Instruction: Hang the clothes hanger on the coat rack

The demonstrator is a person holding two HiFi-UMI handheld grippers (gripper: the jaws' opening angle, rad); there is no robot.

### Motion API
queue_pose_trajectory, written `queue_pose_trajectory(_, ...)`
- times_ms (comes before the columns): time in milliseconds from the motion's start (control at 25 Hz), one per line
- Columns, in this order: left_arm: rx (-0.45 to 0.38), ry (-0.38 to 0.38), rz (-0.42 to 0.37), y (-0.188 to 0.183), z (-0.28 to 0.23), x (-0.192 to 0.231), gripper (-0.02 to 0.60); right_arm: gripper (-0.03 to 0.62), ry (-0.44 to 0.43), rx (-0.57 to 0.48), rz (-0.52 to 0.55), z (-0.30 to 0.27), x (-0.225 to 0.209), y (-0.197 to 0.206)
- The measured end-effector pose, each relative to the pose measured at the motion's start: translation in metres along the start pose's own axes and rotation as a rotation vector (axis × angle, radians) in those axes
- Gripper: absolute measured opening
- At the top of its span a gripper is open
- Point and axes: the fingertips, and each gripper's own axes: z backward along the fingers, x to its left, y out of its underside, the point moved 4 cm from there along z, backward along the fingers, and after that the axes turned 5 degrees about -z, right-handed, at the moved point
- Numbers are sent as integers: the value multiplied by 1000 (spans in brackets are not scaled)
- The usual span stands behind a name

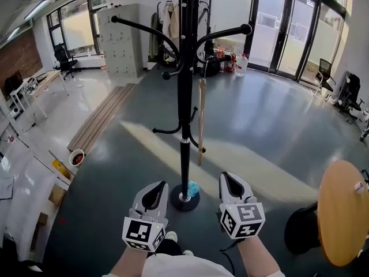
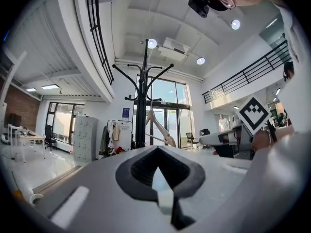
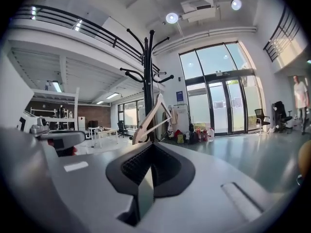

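Pale wooden clothes hanger point(image 1: 201, 120) hangs on the tall black metal coat rack point(image 1: 184, 97), just right of the pole and under one of its curved arms. In the head view it shows edge-on as a thin strip, and its hook is too small to make out there; the two gripper views show its sloping shoulders point(image 2: 163, 130) point(image 3: 150, 118) close against the pole. The rack's top is cut off by the head view's upper edge, though both gripper views show its upper arms whole point(image 2: 144, 91) point(image 3: 151, 72). A small light-blue object point(image 1: 193, 188) sits at the rack's round base, partly hidden behind it, and I cannot tell what it is. The grey left gripper point(image 1: 160, 184) point(image 2: 159, 176) and the grey right gripper point(image 1: 228, 180) point(image 3: 146, 188) are held low on either side of the base, well apart from the hanger, each with its jaws pressed together and nothing between them. A round wooden tabletop point(image 1: 340, 212) is cut off at the right edge. The glossy dark grey floor point(image 1: 277, 126) carries pale bands of sunlight, with long wooden planks point(image 1: 98, 117) lying at the left. Tall glass doors point(image 1: 271, 27) and grey metal lockers point(image 1: 118, 39) line the far side of the room.
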Motion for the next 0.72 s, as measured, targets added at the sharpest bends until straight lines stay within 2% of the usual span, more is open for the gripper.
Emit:
queue_pose_trajectory(400, 38, -13, 13, 21, 51, 9, 0, 26, 51, -8, -29, 31, 29, 42)
queue_pose_trajectory(720, 48, 37, 26, 24, 101, 8, 0, 26, 110, 28, -46, 75, 62, 66)
